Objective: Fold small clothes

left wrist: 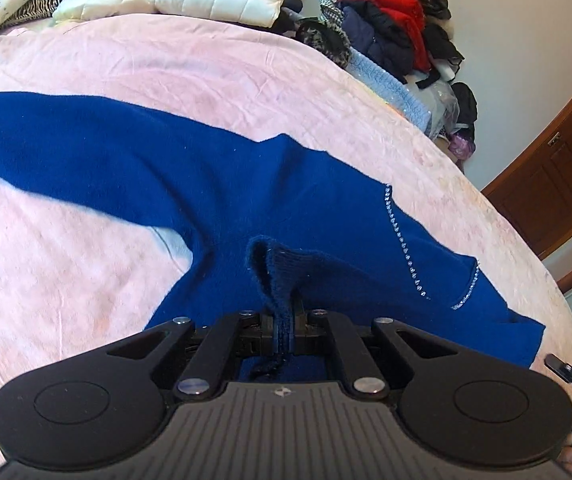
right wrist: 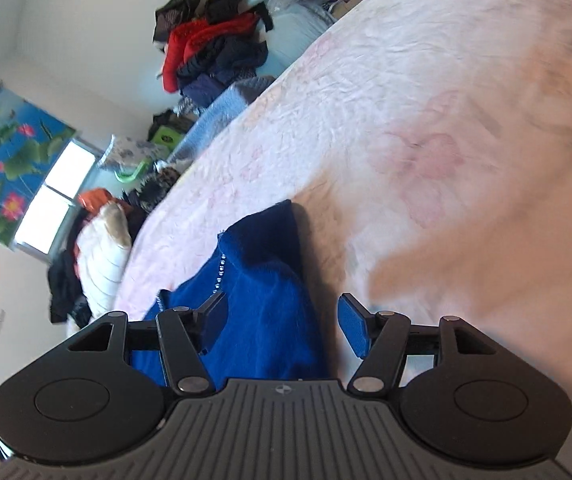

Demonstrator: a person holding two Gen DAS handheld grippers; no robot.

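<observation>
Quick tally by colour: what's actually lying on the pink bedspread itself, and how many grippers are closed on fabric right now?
Blue garments on the pink bedspread: 1, the blue sweater
Other colours on it: 0 that I can see
Grippers clamped on fabric: 1, the left gripper, on the sweater's edge
Grippers open: 1, the right gripper
Total: 1 garment, 2 grippers

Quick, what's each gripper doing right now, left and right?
Left gripper: shut on a fold of the blue sweater.
Right gripper: open, holding nothing, jaws apart over the sweater.
</observation>
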